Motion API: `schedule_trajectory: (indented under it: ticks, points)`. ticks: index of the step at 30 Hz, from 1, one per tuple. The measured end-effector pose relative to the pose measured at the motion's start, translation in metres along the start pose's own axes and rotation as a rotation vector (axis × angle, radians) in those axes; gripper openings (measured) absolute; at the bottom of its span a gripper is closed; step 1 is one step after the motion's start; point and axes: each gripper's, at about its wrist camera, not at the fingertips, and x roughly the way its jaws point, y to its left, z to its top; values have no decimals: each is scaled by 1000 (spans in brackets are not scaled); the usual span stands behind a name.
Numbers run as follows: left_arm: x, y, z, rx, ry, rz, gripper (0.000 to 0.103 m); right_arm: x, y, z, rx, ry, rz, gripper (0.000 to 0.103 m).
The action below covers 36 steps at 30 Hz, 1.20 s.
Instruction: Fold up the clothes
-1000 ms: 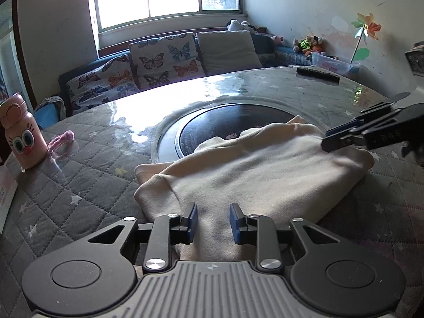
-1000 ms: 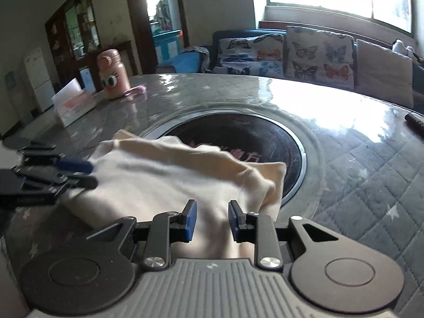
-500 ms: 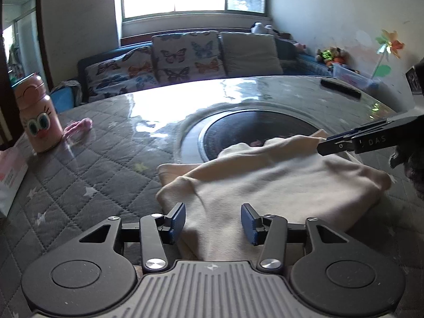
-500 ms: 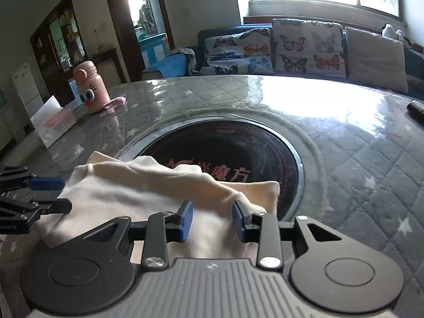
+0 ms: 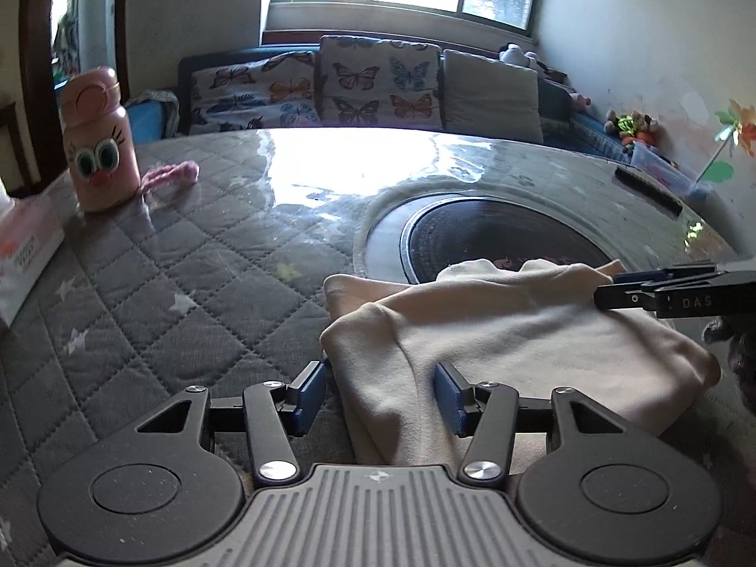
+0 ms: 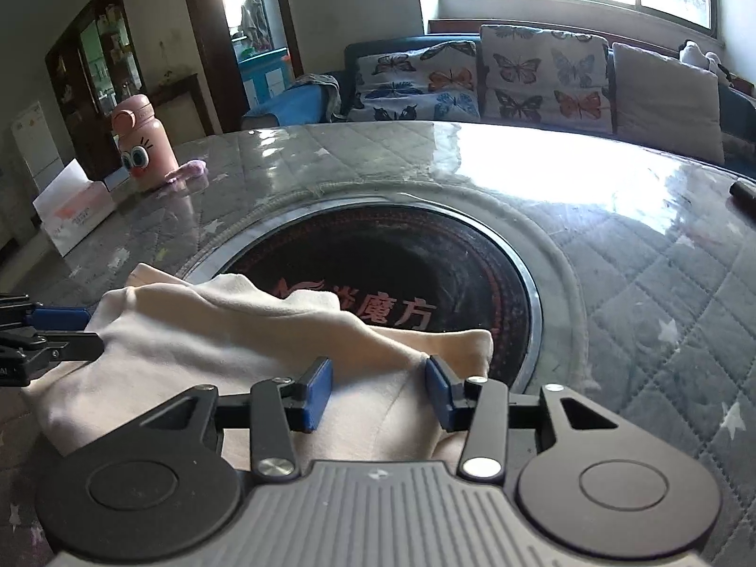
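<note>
Your left gripper (image 5: pixel 380 392) and right gripper (image 6: pixel 378 390) both stand with fingers spread wide, gripping nothing, at opposite ends of the folded cream garment (image 5: pixel 519 345) lying on the counter (image 5: pixel 198 283), its long axis running between them, neither nearer.

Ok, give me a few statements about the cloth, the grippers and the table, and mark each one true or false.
1. The cream garment lies partly over the dark round inset in the table. True.
2. The left hand-held gripper is shut tight on the cloth. False: it is open, its fingers apart with cloth between them.
3. The right hand-held gripper is open. True.
4. The pink bottle lies on its side. False: it stands upright.
5. A tissue box sits near the bottle. True.
</note>
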Motion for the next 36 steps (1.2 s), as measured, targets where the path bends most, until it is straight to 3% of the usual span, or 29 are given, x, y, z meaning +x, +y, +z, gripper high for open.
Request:
schedule_trajectory:
  ticks: [6,17,22,25,29,31,36]
  points:
    - [2,9,3,-72,22,-24,55,-16,-8,1,29,-42,-16,44]
    - [8,21,6,-178,49,-81,53,-15,-34,-11,127,0,-40,44]
    - [9,27,7,-227,49,-119,52,-13,-34,-12,134,5,-23,38]
    - [10,29,6,-243,47,-129,45,-12,-32,-11,131,5,-21,29]
    - [11,30,5,-262,46,-140,27,-11,-30,-11,126,7,-20,21]
    - [10,30,5,-268,40,-140,23,-13,-28,-10,123,3,-21,13]
    - [3,26,5,-251,15,-116,16,-22,-24,-7,110,-20,-19,9]
